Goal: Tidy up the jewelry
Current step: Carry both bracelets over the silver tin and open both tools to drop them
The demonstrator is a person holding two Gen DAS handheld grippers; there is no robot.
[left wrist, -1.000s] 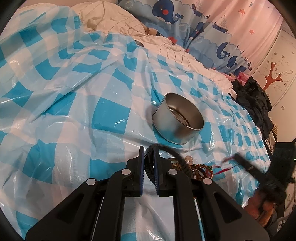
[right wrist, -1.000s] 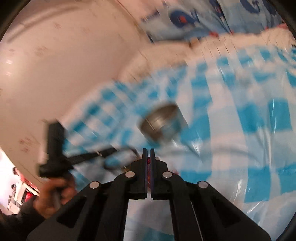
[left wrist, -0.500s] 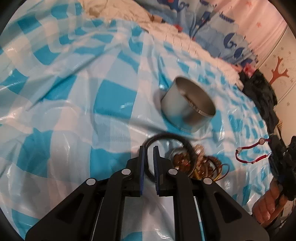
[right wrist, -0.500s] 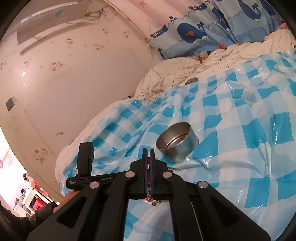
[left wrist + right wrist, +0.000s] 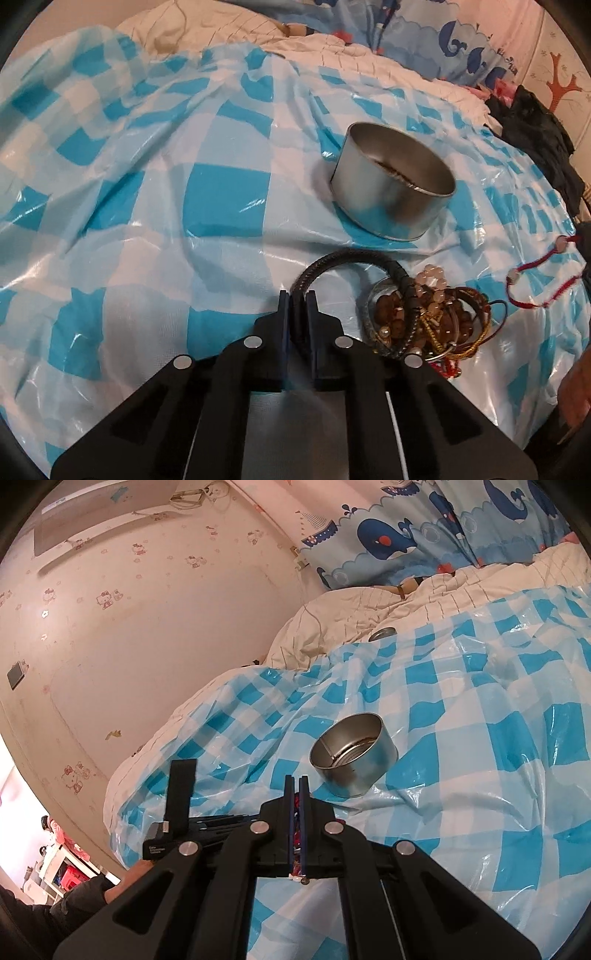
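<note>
My left gripper [image 5: 297, 295] is shut on a black braided bracelet [image 5: 354, 256], whose loop arcs to the right onto a pile of bead and gold bracelets [image 5: 432, 317]. A round metal tin [image 5: 391, 192] stands just beyond the pile on the blue-and-white checked plastic sheet [image 5: 221, 199]. My right gripper [image 5: 296, 779] is shut on a red string bracelet [image 5: 295, 823], which shows between its pads. In the left wrist view that red bracelet [image 5: 532, 264] hangs at the right edge, right of the pile. The right wrist view shows the tin [image 5: 351, 753] ahead and the left gripper's body [image 5: 181, 794] at lower left.
The checked sheet covers a bed with a cream quilt [image 5: 388, 605] and whale-print fabric [image 5: 406, 535] behind it. Dark clothing [image 5: 535, 125] lies at the bed's far right edge. A wall [image 5: 147, 627] rises on the left. A person's hand [image 5: 125, 882] grips the left tool.
My left gripper sank toward the sheet and tilted down, still holding the black bracelet, so the tin and pile look closer. The right view went from blurred to steady.
</note>
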